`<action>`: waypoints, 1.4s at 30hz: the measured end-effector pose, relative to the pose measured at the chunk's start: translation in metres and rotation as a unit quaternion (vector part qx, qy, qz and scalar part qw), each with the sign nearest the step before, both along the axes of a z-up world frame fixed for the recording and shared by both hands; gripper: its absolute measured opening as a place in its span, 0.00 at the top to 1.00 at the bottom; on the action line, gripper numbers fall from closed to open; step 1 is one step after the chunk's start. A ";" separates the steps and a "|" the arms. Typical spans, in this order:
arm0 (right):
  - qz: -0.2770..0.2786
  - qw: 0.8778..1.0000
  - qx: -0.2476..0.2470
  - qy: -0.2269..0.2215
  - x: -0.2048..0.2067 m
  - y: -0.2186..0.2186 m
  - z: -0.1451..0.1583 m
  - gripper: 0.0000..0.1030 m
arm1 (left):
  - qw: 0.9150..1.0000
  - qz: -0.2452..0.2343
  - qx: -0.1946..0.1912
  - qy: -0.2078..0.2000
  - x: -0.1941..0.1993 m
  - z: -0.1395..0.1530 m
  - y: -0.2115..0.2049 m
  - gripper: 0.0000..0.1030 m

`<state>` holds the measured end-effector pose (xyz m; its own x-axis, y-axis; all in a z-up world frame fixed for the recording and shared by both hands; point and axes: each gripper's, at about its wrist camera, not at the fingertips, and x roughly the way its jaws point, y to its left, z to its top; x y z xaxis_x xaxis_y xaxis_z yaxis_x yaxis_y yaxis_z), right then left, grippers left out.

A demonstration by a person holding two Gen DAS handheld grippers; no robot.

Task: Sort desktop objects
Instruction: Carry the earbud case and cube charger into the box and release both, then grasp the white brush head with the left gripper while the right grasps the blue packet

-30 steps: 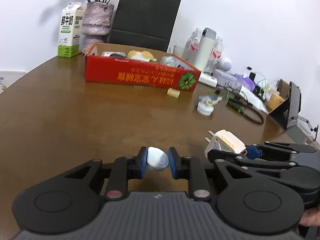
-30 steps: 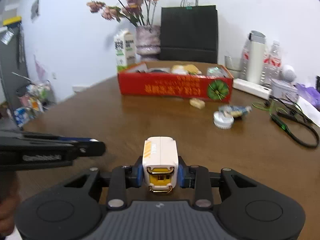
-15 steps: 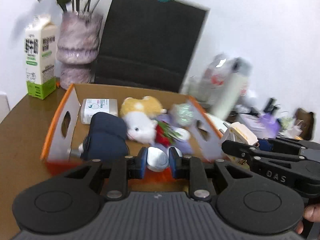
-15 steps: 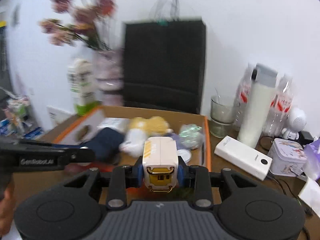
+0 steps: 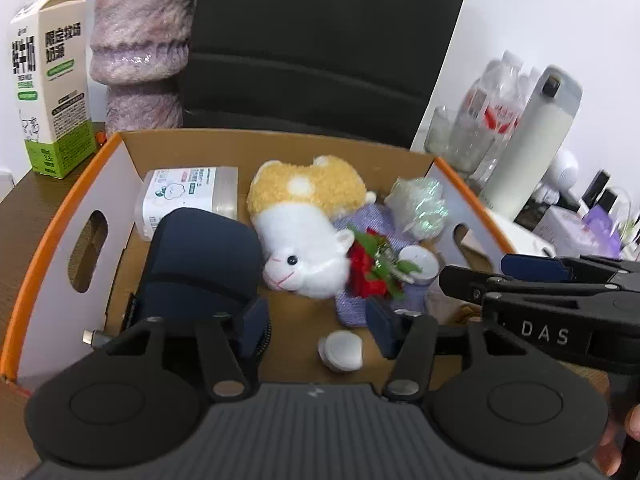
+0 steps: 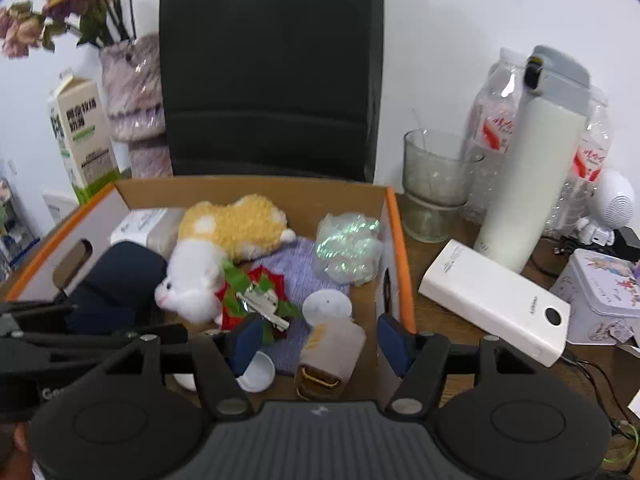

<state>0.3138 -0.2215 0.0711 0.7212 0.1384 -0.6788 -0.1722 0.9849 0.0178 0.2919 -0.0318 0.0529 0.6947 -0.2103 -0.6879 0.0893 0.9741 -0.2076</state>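
Both grippers hang over the orange-rimmed cardboard box [image 5: 68, 216], also in the right wrist view [image 6: 394, 224]. My left gripper [image 5: 320, 320] is open; a small white round case [image 5: 341, 350] lies loose on the box floor below it. My right gripper [image 6: 318, 338] is open; the white and yellow charger plug [image 6: 330, 354] is blurred between the fingers, free of them. The box holds a plush toy [image 5: 308, 224], a dark pouch [image 5: 200, 260], a white packet [image 5: 184, 196], a red flower [image 5: 368, 268] and shiny wrap [image 6: 346, 248].
A milk carton [image 5: 48, 80] and a vase [image 5: 140, 40] stand left behind the box, a black bag [image 6: 268, 68] behind it. At the right are a glass [image 6: 434, 184], a white flask [image 6: 536, 176], bottles, a power bank [image 6: 492, 298] and a tin [image 6: 600, 296].
Both grippers moved from the near table to over the box. Both opened: the left let the white case go, and the right let the charger plug go into the box.
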 end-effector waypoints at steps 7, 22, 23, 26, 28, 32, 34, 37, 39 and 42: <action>0.001 1.000 0.020 -0.022 -0.018 -0.001 0.031 0.27 | 0.999 0.015 -0.005 -0.046 -0.027 0.042 0.006 0.21; 0.050 0.987 0.136 -0.067 -0.162 0.007 0.041 0.17 | 0.992 0.035 0.015 -0.120 -0.193 0.055 0.037 0.00; 0.054 0.986 0.138 -0.071 -0.174 0.009 0.037 0.16 | 0.992 0.037 0.019 -0.122 -0.205 0.050 0.038 0.00; 0.063 0.987 0.132 -0.071 -0.210 0.014 0.018 0.15 | 0.993 0.030 0.022 -0.114 -0.234 0.032 0.041 0.00; 0.061 0.988 0.126 -0.065 -0.231 0.016 0.002 0.15 | 0.994 0.041 0.025 -0.101 -0.251 0.017 0.045 0.00; 0.038 0.987 0.152 -0.029 -0.265 0.005 -0.028 0.15 | 0.995 0.049 0.028 -0.086 -0.284 -0.012 0.048 0.00; 0.031 0.988 0.150 -0.018 -0.279 0.001 -0.039 0.15 | 0.996 0.050 0.022 -0.076 -0.298 -0.026 0.049 0.00; 0.028 0.993 0.108 -0.024 -0.301 0.002 -0.048 0.15 | 0.997 0.047 0.025 -0.061 -0.307 -0.039 0.049 0.00; 0.030 0.996 0.076 -0.042 -0.316 0.002 -0.051 0.15 | 0.997 0.050 0.028 -0.053 -0.309 -0.042 0.048 0.00; 0.033 0.996 0.058 -0.054 -0.334 0.003 -0.056 0.15 | 0.996 0.047 0.037 -0.062 -0.311 -0.041 0.045 0.00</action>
<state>-0.0206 -0.2187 0.0151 0.7753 0.2609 -0.5752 -0.2439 0.9637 0.1084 -0.0187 0.0136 0.0123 0.7890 -0.0928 -0.6074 0.0173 0.9915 -0.1290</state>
